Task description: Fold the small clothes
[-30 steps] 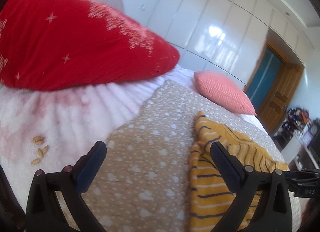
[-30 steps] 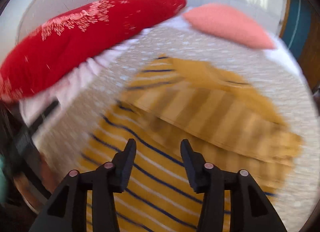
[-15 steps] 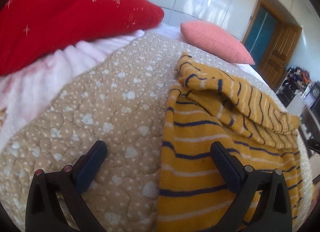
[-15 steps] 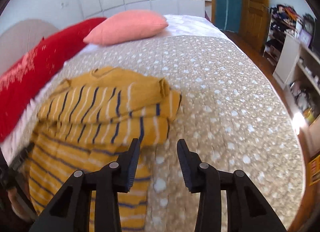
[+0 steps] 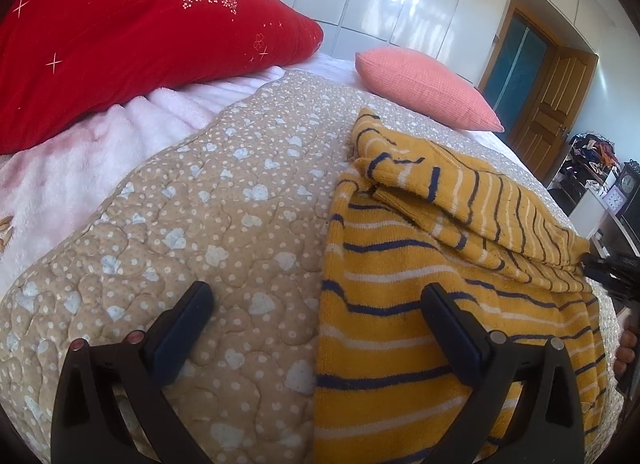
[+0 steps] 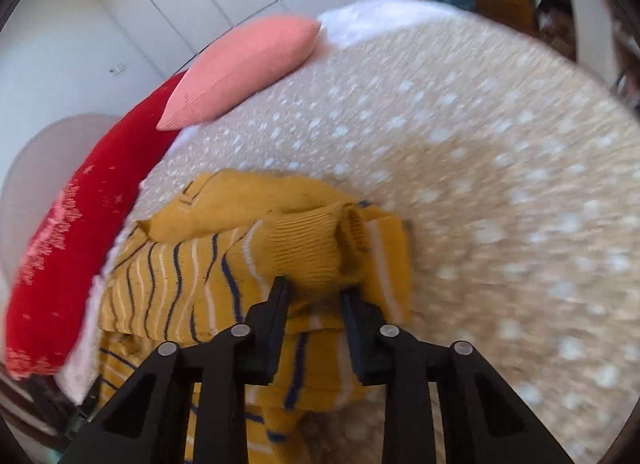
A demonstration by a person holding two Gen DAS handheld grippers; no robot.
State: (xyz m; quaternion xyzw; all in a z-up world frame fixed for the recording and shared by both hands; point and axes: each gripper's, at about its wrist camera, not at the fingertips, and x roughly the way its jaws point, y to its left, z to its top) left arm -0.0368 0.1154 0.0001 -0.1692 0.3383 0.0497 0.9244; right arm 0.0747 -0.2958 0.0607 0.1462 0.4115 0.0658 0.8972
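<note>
Dotted quilt (image 5: 224, 223), striped sweater (image 6: 304, 248) — jaws closing

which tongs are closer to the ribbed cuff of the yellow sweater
Right. The right tongs are closing around the ribbed cuff; the left tongs hover open over the sweater's opposite edge.
</note>
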